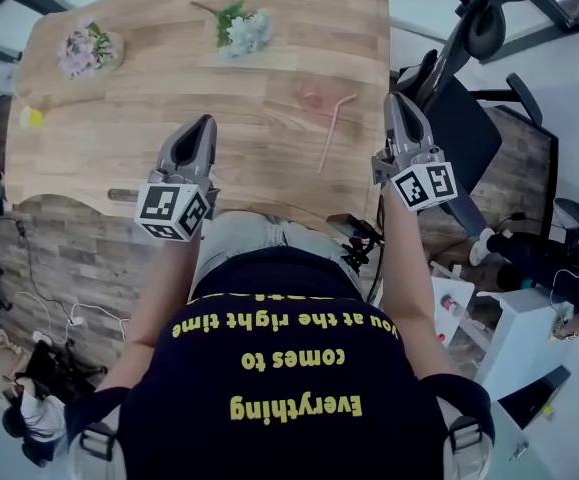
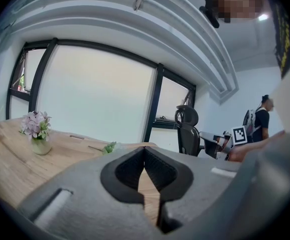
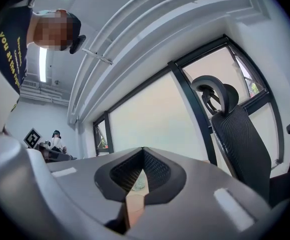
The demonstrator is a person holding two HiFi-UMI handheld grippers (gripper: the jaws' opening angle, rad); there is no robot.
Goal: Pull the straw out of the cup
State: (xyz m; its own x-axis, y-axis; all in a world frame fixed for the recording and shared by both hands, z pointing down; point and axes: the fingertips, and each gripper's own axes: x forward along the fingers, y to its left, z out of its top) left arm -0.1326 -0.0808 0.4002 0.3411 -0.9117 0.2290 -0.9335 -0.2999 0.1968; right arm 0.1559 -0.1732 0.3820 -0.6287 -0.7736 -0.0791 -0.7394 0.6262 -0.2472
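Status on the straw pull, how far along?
Done, it seems: the straw lies flat on the table beside what looks like a clear cup. In hand: nothing; left gripper and right gripper are both shut, empty, at the near edge. Left: nothing I can see.

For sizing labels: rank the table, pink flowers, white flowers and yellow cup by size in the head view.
1. the table, by far the largest.
2. the white flowers and the pink flowers look about alike, so they are not ranked apart.
3. the yellow cup, smallest.
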